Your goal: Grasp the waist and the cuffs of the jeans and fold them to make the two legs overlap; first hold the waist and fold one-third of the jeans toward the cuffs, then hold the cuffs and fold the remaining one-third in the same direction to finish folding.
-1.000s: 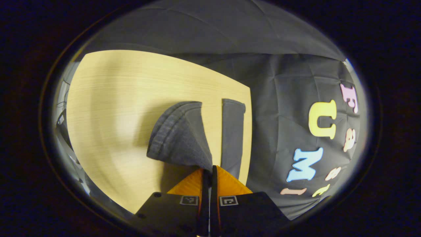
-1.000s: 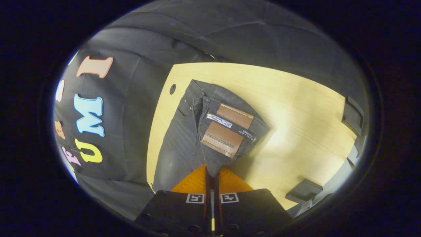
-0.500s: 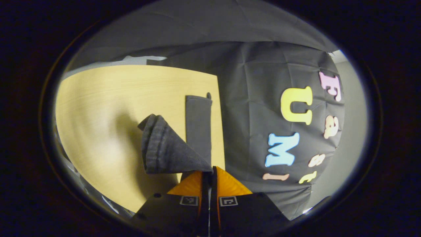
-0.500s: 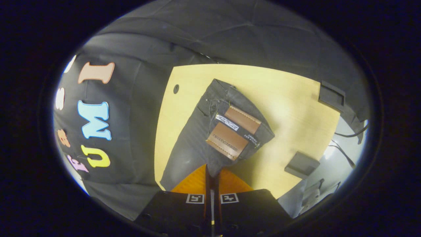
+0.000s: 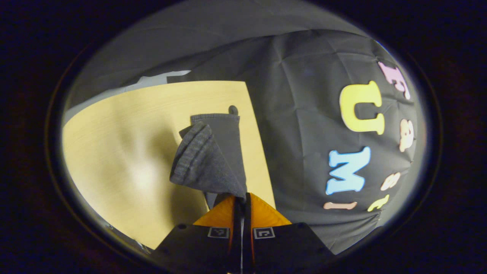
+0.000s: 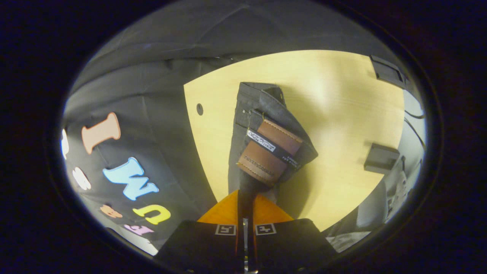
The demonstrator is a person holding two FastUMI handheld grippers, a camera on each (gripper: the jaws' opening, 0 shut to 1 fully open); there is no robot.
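Dark grey jeans lie on a light wooden table point(image 5: 125, 152). In the left gripper view my left gripper point(image 5: 242, 198) is shut on one cuff point(image 5: 201, 160), lifted and hanging over the other leg point(image 5: 224, 129), which lies flat by the table's edge. In the right gripper view my right gripper point(image 6: 246, 192) is shut on the waist point(image 6: 266, 150), raised with its brown leather patch point(image 6: 268, 152) facing me. The lower half of the waistband point(image 6: 247, 110) rests flat on the table point(image 6: 342, 114) beneath.
The booth's black cloth wall point(image 5: 312, 114) runs close along the table edge beside the jeans. A small round hole point(image 6: 199, 109) sits in the table near the waist. Two dark flat boxes point(image 6: 381, 163) point(image 6: 388, 72) lie on the table's far side.
Both grippers have carried their held halves across toward the wall side. The lifted cuff now hangs over the flat leg, and the raised waist now overlaps the flat half.
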